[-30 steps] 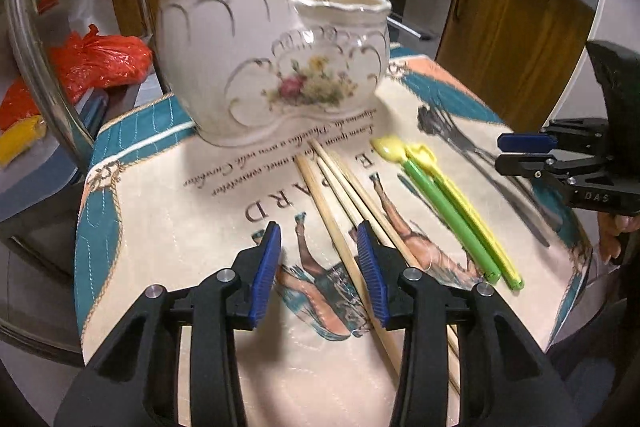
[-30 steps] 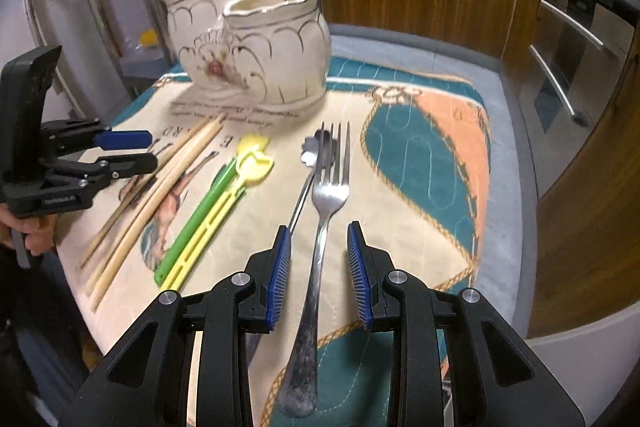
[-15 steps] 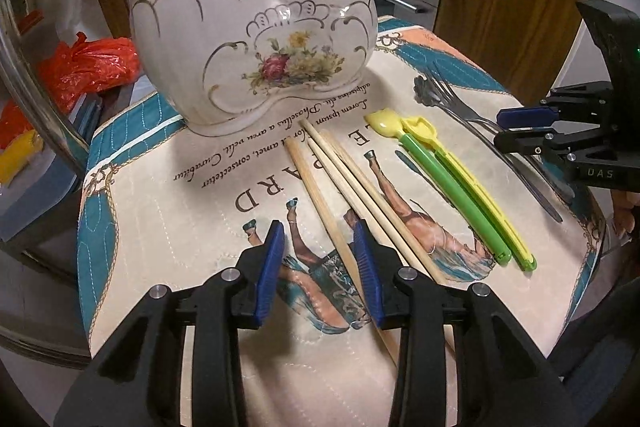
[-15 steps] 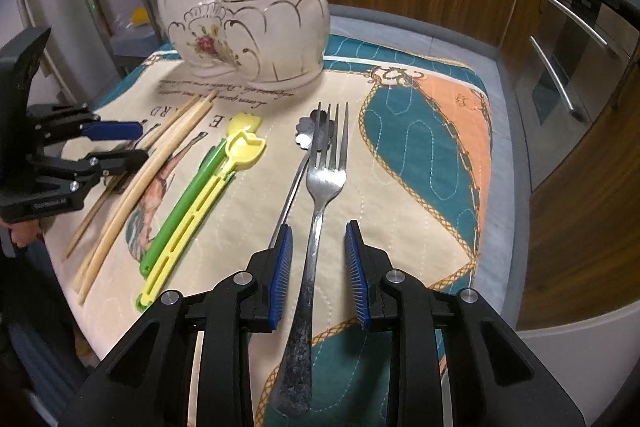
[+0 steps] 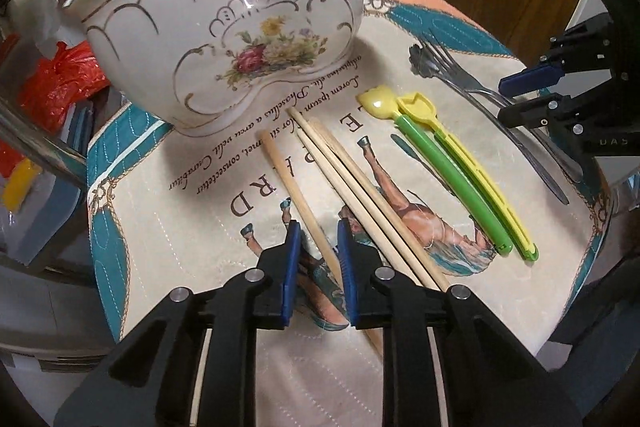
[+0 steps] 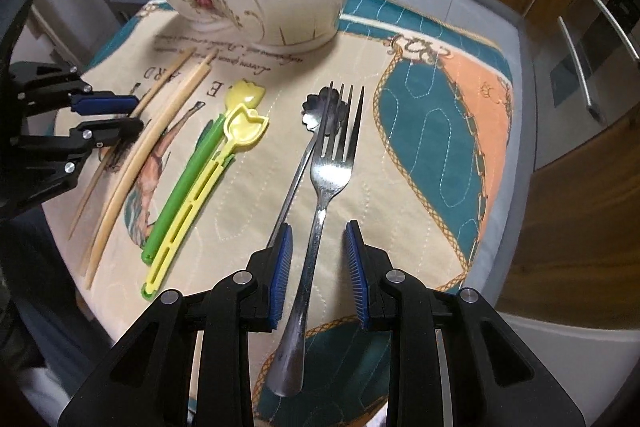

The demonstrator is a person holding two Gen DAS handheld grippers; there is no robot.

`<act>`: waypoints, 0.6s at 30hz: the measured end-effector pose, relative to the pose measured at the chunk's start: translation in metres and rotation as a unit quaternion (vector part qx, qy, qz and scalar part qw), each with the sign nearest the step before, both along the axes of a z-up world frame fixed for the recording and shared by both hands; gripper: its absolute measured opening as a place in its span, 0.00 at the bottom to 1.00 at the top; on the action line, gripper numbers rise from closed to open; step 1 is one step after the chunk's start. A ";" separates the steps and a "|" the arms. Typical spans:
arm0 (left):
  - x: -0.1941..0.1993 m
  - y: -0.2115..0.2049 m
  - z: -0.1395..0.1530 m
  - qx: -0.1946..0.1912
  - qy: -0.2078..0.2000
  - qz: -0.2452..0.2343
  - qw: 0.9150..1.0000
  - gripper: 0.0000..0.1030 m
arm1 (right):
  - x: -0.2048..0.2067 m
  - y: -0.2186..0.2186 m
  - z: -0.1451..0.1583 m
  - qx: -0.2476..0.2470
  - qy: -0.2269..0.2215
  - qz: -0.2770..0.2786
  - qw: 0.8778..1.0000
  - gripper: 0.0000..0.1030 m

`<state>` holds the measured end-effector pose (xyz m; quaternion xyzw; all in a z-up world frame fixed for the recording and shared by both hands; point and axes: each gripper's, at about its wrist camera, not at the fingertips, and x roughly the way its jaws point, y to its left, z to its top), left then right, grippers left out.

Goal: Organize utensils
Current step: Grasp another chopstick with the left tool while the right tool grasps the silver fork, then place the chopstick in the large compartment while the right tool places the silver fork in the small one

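Kitchen mat (image 5: 168, 227): both grippers dropped lower, closer to holder (image 5: 224, 39). Left gripper (image 5: 319, 263) fingers apart astride chopstick (image 5: 298, 195); right gripper (image 6: 318, 267) apart astride fork (image 6: 320, 195). Grasps next, likely.

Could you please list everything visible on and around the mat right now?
cream ceramic double-pot holder: one, floral, gold-trimmed, mat's far end.
wooden chopsticks: at least three on the mat, tan, beside the holder's front.
plastic tulip-shaped spoons: two, green-handled and yellow, mid-mat, side by side.
steel fork: one, silver, right side.
flower-bowl steel spoon: one, partly under the fork.
quilted printed mat: one, cream, teal, peach.
orange plastic bag: one, left of the mat.
left gripper: open, straddling a chopstick.
right gripper: open, straddling the fork handle.
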<state>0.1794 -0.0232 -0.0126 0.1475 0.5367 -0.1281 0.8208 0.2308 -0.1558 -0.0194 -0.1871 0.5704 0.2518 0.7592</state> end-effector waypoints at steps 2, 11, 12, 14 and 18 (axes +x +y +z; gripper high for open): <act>0.005 -0.001 0.001 0.002 0.016 0.000 1.000 0.19 | 0.004 0.004 0.000 -0.012 0.012 0.002 1.000 0.28; 0.023 0.011 0.003 -0.018 0.042 0.022 0.999 0.05 | 0.006 0.013 0.000 -0.018 0.029 -0.001 0.999 0.08; 0.021 0.013 0.004 -0.024 0.037 0.025 0.999 0.05 | 0.005 0.011 0.000 -0.014 0.028 -0.003 0.999 0.08; 0.019 0.018 0.003 -0.031 0.028 0.028 0.999 0.05 | 0.004 0.006 0.001 -0.001 0.023 -0.012 1.000 0.06; 0.009 0.026 0.004 -0.050 0.008 0.035 0.998 0.04 | 0.005 -0.012 0.007 0.034 0.007 -0.032 0.999 0.06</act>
